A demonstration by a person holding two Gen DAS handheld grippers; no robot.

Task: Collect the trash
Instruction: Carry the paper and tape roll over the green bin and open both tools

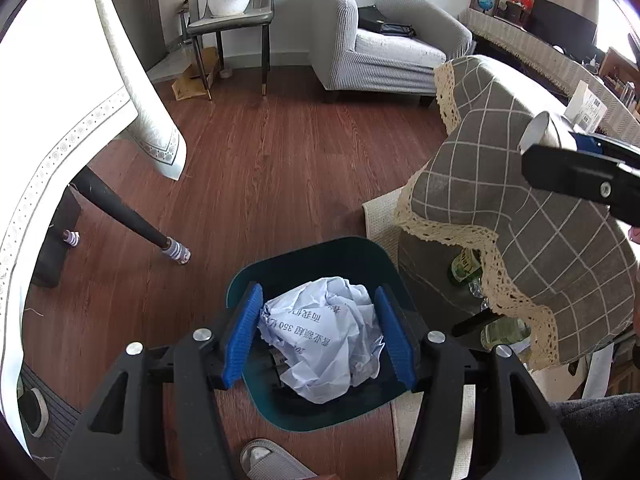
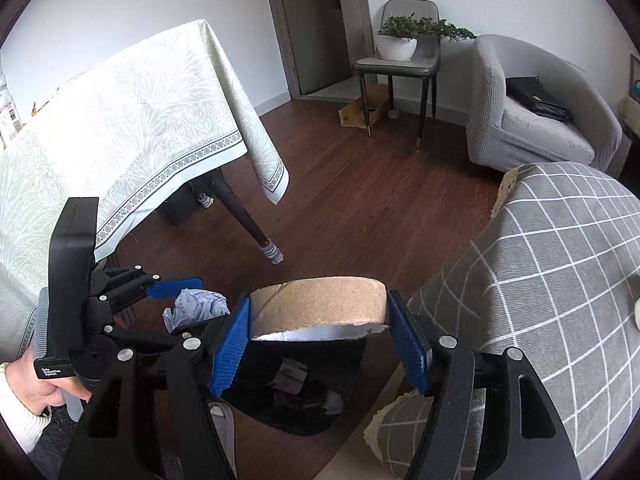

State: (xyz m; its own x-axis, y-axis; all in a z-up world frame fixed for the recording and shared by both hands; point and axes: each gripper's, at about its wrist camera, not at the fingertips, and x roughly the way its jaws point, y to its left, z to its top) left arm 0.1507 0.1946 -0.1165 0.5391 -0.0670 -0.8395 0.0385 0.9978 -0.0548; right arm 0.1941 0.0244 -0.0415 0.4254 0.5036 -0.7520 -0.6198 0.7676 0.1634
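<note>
While I hold both tools over the dark bin, my left gripper jaws clamp a crumpled, printed paper ball between ribbed blue pads, and my right gripper jaws pinch a torn cardboard roll, rough and brown, above the bin.

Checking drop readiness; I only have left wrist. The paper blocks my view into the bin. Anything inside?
Observer: Yes. The bin holds paper scraps at the bottom.
Operator: What's the right gripper carrying?
Observer: The right gripper is clamped on a torn brown paper cup.
Operator: Over the bin?
Observer: In the right wrist view, the cup lines up with the bin's opening.
</note>
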